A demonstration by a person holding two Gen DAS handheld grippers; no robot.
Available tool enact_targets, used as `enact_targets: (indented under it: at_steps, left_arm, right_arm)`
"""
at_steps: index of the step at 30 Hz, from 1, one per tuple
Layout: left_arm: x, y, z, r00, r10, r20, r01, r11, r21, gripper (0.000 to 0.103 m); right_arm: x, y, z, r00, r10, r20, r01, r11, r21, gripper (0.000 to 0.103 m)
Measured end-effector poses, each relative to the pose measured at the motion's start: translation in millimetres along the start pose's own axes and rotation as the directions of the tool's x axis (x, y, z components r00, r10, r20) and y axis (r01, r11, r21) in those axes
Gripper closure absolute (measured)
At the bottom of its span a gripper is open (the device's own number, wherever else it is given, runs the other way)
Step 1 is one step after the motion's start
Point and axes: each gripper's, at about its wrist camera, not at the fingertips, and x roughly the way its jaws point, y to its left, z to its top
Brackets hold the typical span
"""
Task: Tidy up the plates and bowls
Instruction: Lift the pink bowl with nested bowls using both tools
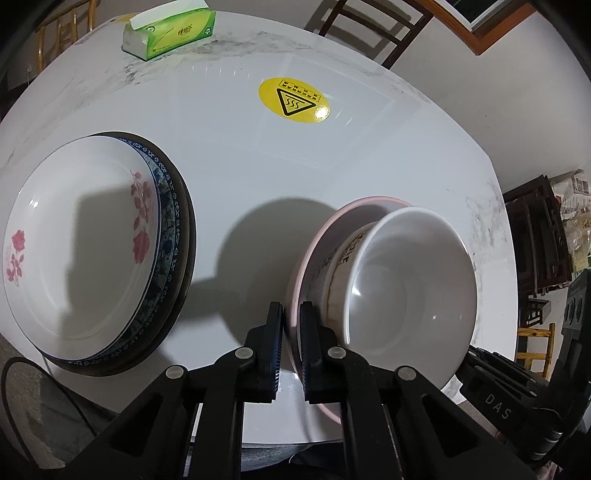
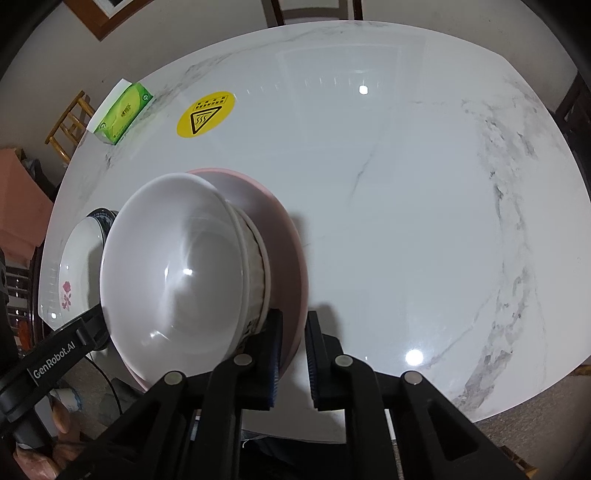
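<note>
A pink bowl (image 1: 325,236) holds a stack of white bowls (image 1: 406,280), the top one plain white. My left gripper (image 1: 291,328) is shut on the pink bowl's left rim. My right gripper (image 2: 293,343) is shut on the same pink bowl's (image 2: 273,221) right rim, with the white bowls (image 2: 177,269) to its left. To the left stands a stack of plates: a white rose-patterned plate (image 1: 77,251) on a blue-patterned plate (image 1: 168,221) on a dark plate. The rose plate also shows in the right wrist view (image 2: 75,266).
The white marble table (image 2: 424,221) carries a yellow hot-surface sticker (image 1: 293,99) and a green tissue box (image 1: 170,31) at the far side. Wooden chairs (image 1: 373,22) stand beyond the table. The table's front edge lies just under both grippers.
</note>
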Motion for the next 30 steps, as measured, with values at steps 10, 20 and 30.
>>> enact_targets:
  at_steps: [10, 20, 30]
  left_arm:
    - [-3, -2, 0, 1.0, 0.004, 0.006, -0.004, 1.0, 0.006, 0.098]
    - [-12, -1, 1, 1.0, 0.005, 0.021, -0.006, 1.0, 0.01, 0.098]
    - [-22, 1, 3, 0.999, 0.011, 0.036, -0.012, 1.0, 0.011, 0.098]
  right_arm:
    - [-1, 2, 1, 1.0, -0.002, 0.007, 0.002, 1.0, -0.004, 0.091]
    - [-7, 6, 5, 1.0, -0.003, 0.014, 0.003, 1.0, -0.02, 0.091]
    - [-14, 14, 7, 1.0, -0.002, 0.023, 0.003, 0.999, -0.041, 0.091]
